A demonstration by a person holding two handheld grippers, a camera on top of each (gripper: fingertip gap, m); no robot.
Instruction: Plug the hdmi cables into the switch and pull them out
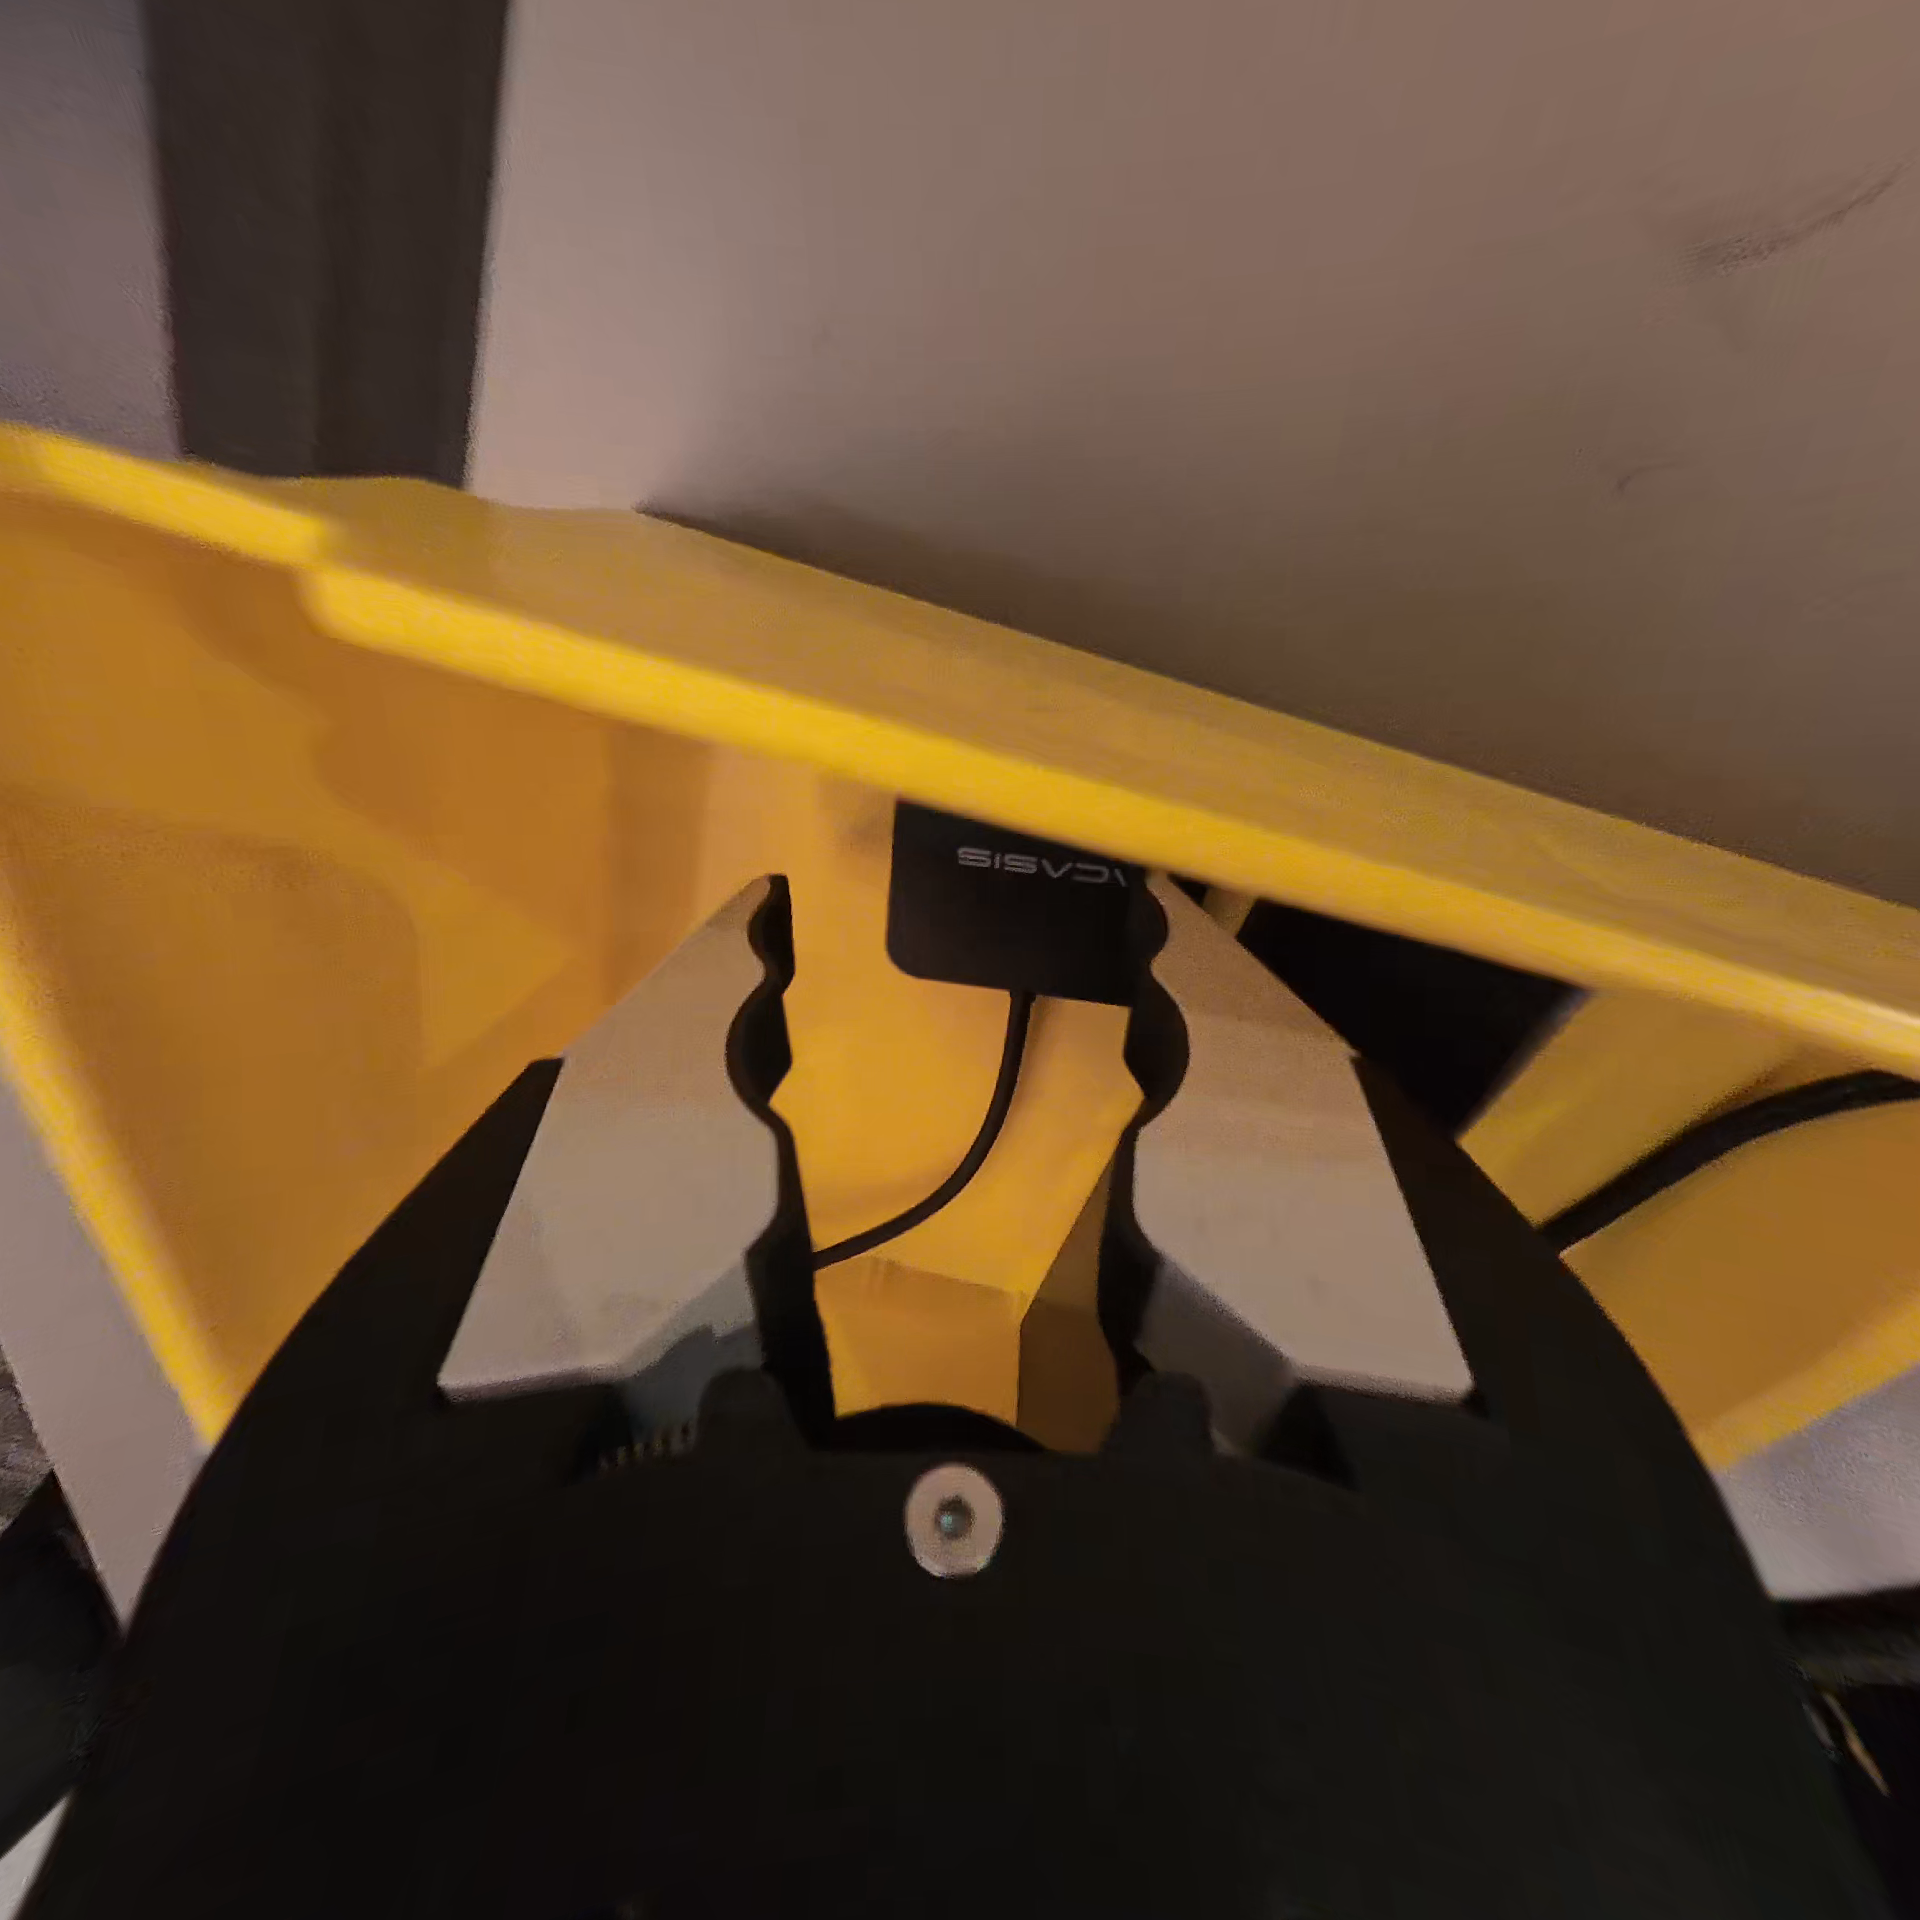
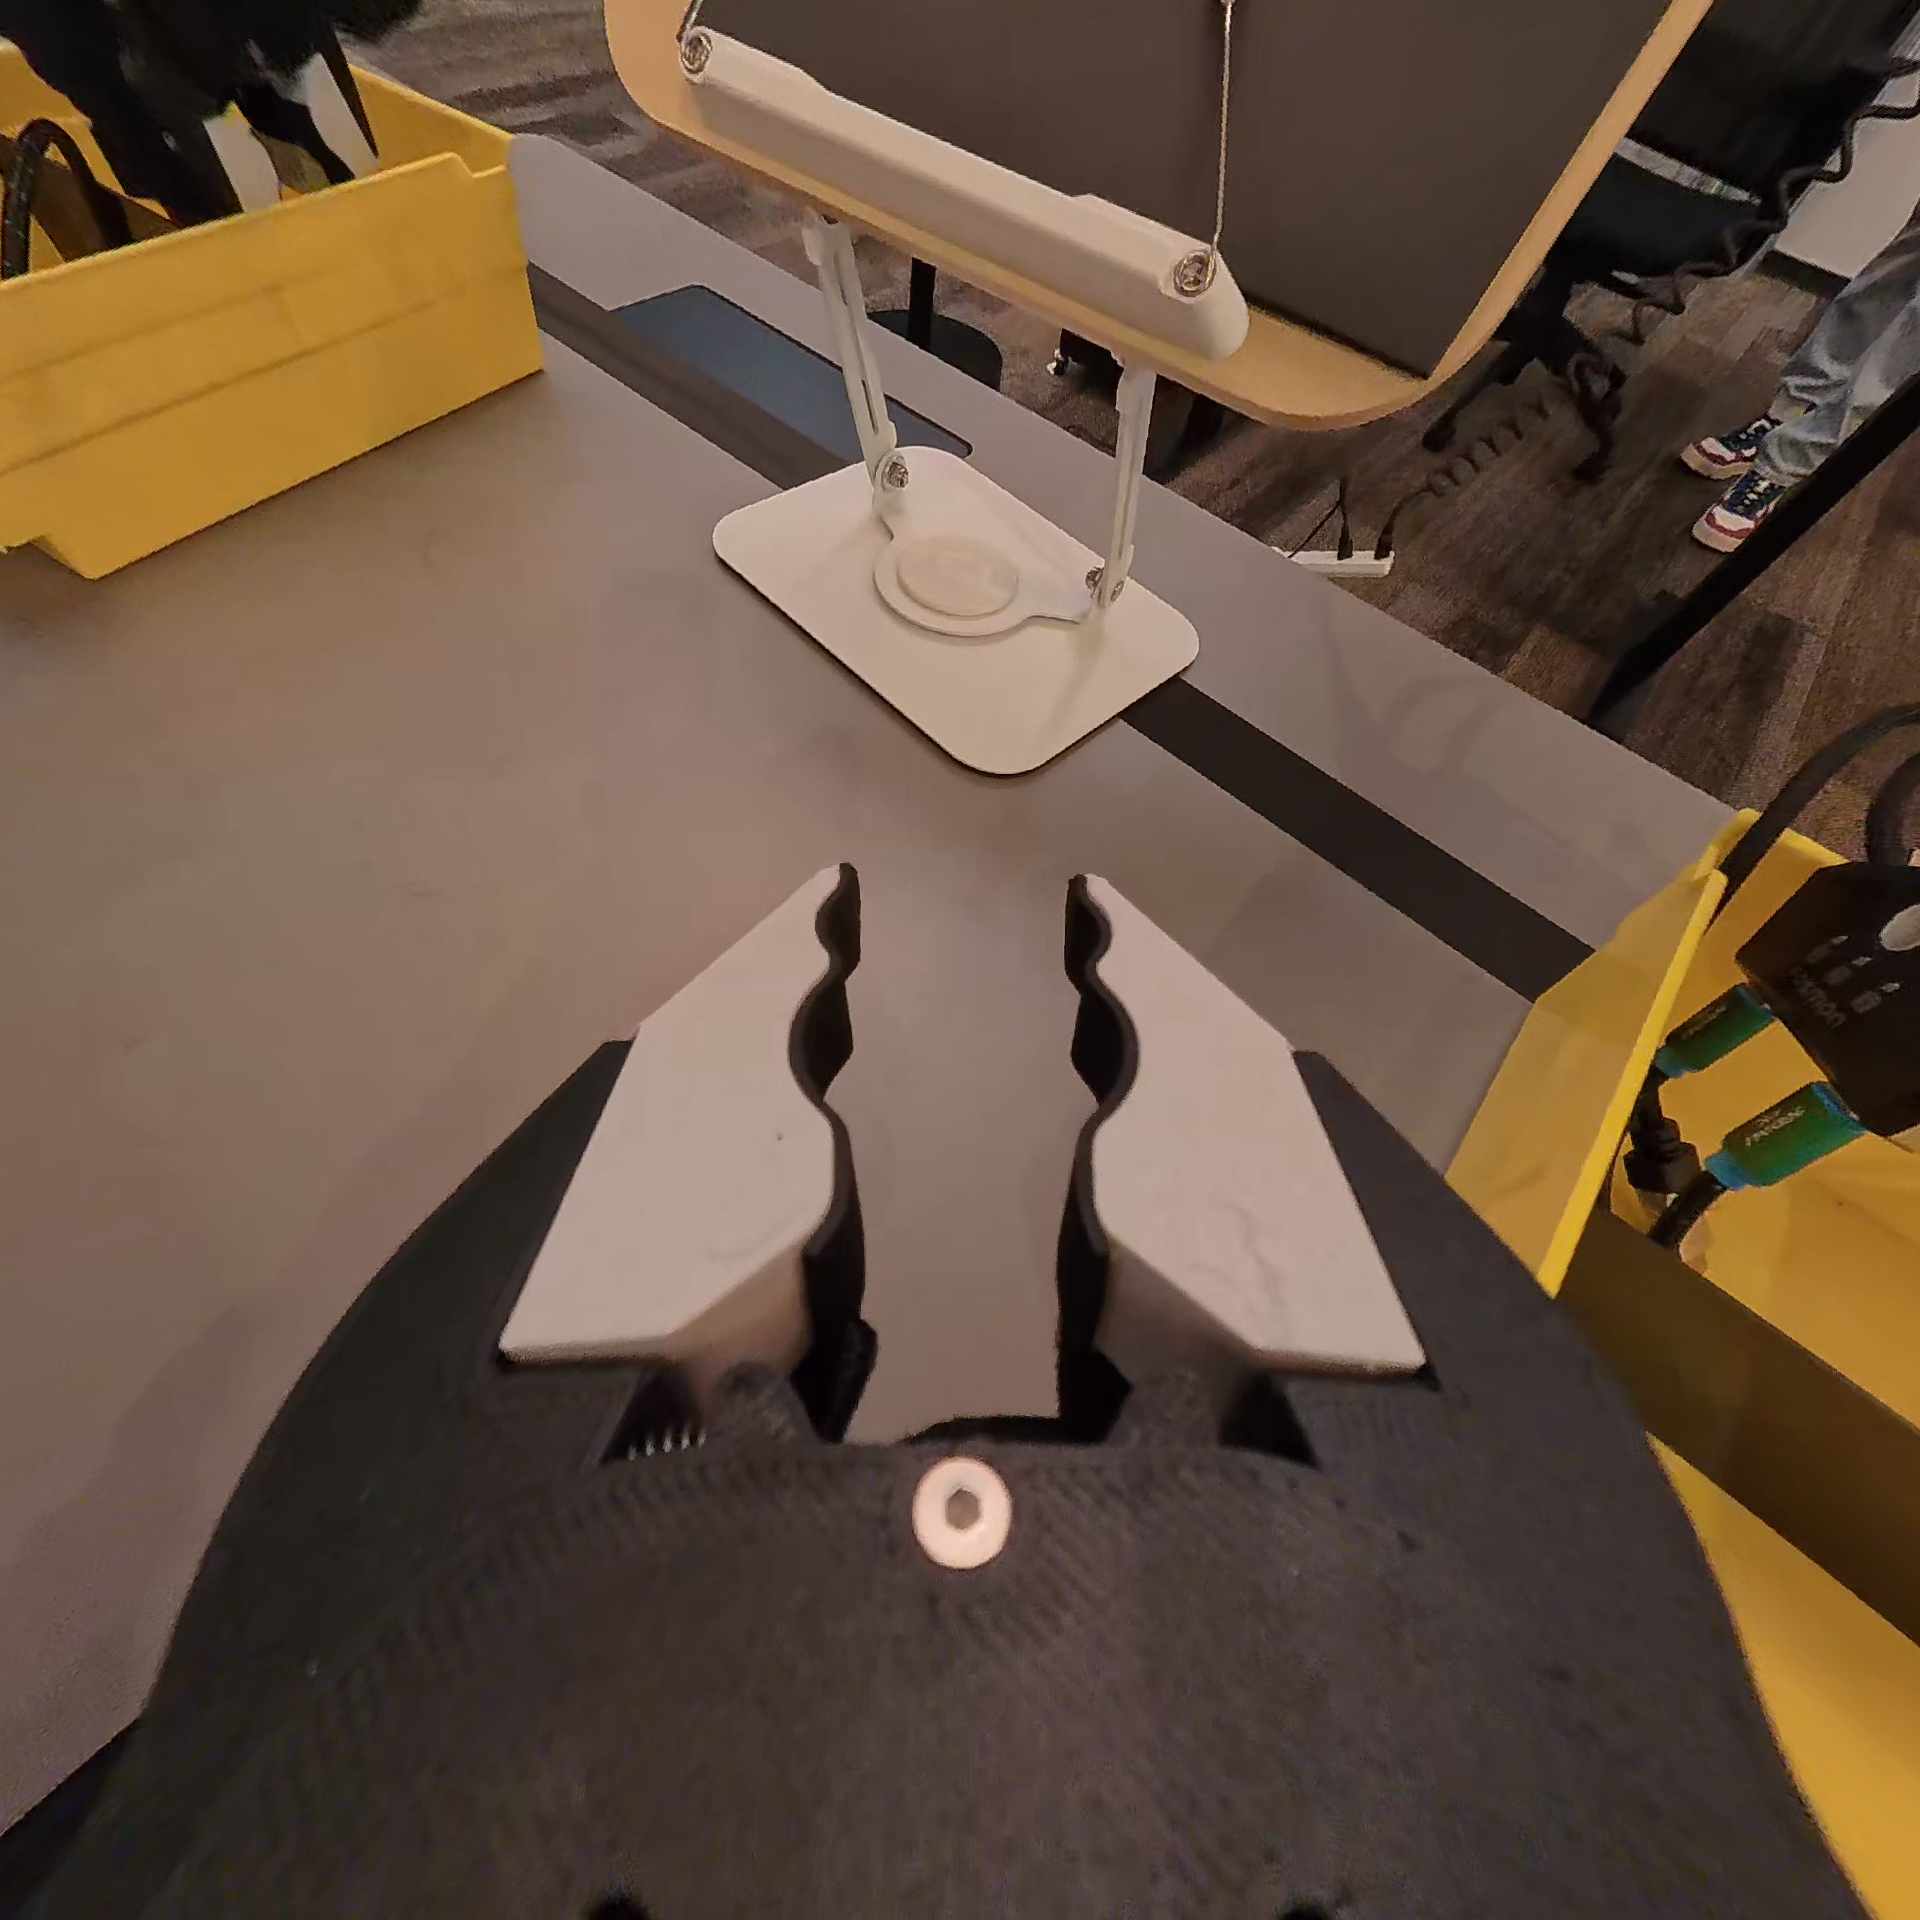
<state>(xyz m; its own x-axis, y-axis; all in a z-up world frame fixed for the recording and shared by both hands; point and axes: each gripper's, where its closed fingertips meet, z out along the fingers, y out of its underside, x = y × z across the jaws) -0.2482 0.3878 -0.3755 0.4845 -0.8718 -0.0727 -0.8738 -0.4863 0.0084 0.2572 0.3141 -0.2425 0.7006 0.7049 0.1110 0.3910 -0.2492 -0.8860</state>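
Note:
In the right wrist view, a black HDMI switch [image 2: 1849,997] sits in a yellow bin [image 2: 1558,1101] at the right edge. Two teal-ended HDMI plugs [image 2: 1714,1023] [image 2: 1787,1138] are pushed into its side. My right gripper [image 2: 964,878] is open and empty, above bare table to the left of that bin. In the left wrist view, my left gripper [image 1: 966,894] is open inside another yellow bin [image 1: 727,665], its fingertips on either side of a small black box [image 1: 997,914] with a thin black cable [image 1: 987,1122]. The bin's rim hides the box's far end.
The grey table [image 2: 364,831] holds a white stand [image 2: 956,623] carrying a tan-edged panel [image 2: 1143,187]. The left bin [image 2: 239,343] stands at the far left, with my left gripper [image 2: 239,114] in it. A person's legs and shoes [image 2: 1766,468] show beyond the table edge. Left tips to right tips: about 55 cm.

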